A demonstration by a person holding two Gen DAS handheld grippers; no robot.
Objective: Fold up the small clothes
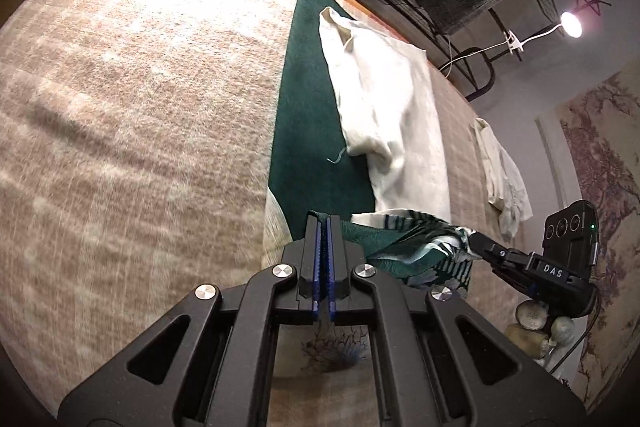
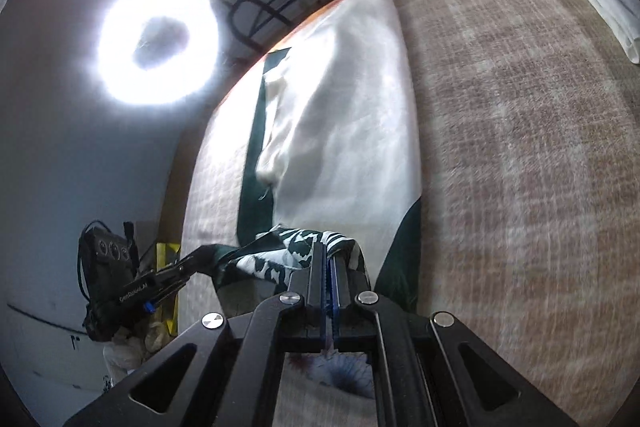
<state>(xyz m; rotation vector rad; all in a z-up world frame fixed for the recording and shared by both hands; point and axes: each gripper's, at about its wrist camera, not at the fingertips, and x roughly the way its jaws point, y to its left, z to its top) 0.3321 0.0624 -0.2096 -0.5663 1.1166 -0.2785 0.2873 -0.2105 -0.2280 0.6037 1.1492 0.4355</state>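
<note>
Both grippers are holding a green-and-white garment (image 1: 404, 243) above the bed (image 1: 132, 107).
The left gripper (image 1: 324, 227) and right gripper (image 2: 330, 259) are each pinching an edge, jaws pressed together on cloth.

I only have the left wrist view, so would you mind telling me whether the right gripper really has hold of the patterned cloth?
Observer: Yes, the right gripper is shut on the green and white patterned cloth, pinching its edge.
Operator: Thank you. Is there a second lamp that I am missing?
Observer: A bright ring light shines off the bed, on the left of the right wrist view.
Operator: And the left gripper from that side?
Observer: The left gripper is shut on the cloth's other end, so it hangs between the two.
</note>
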